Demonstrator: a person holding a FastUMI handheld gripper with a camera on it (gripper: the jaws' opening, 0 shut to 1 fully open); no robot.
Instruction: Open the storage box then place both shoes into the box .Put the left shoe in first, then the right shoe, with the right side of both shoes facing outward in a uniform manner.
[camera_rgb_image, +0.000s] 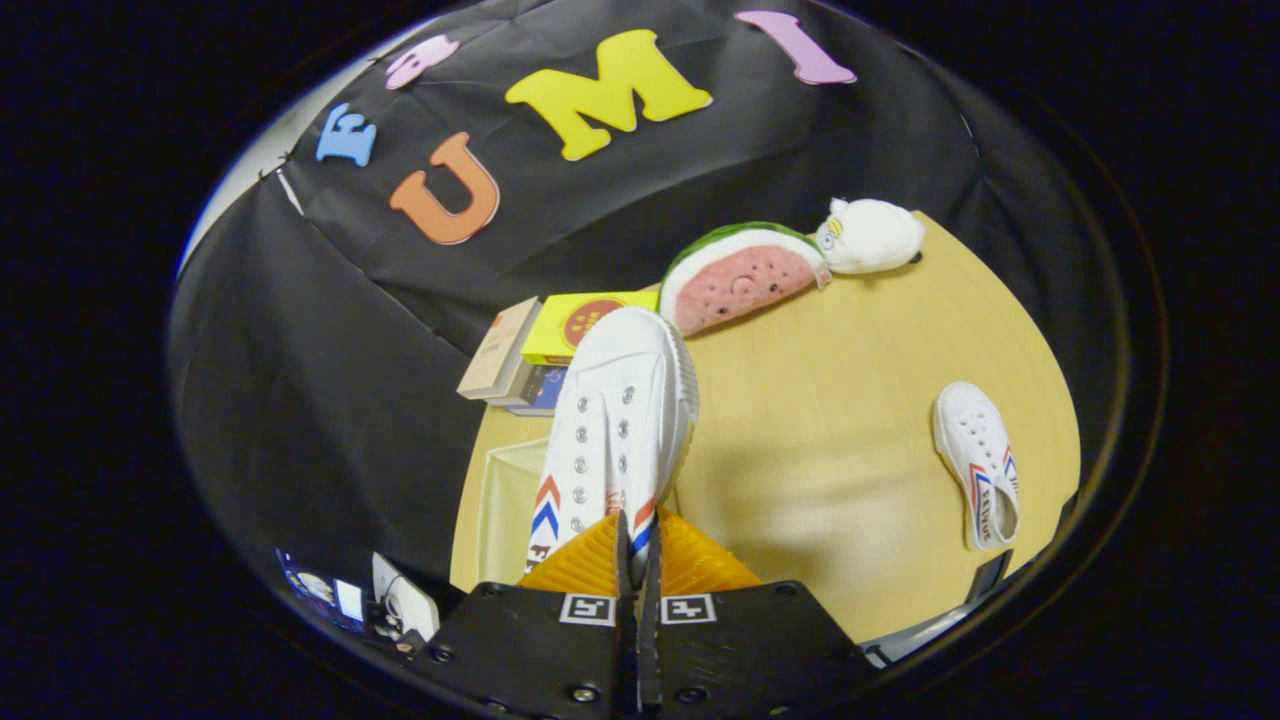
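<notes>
My gripper (637, 545) is shut on the heel rim of a white canvas shoe (610, 420) with red and blue chevrons, which hangs lifted, toe pointing away from the fingers. Below and just left of the held shoe is the pale translucent storage box (500, 500); the shoe covers part of it. A second white shoe (978, 462) of the same kind lies on its side on the wooden table (850, 400), far right of the fingers.
A watermelon-slice plush (740, 278) and a white plush toy (872, 236) lie at the table's far edge. A yellow box (580, 325) and a few books (505, 358) are stacked beyond the storage box. Small devices (375, 605) lie low left, off the table.
</notes>
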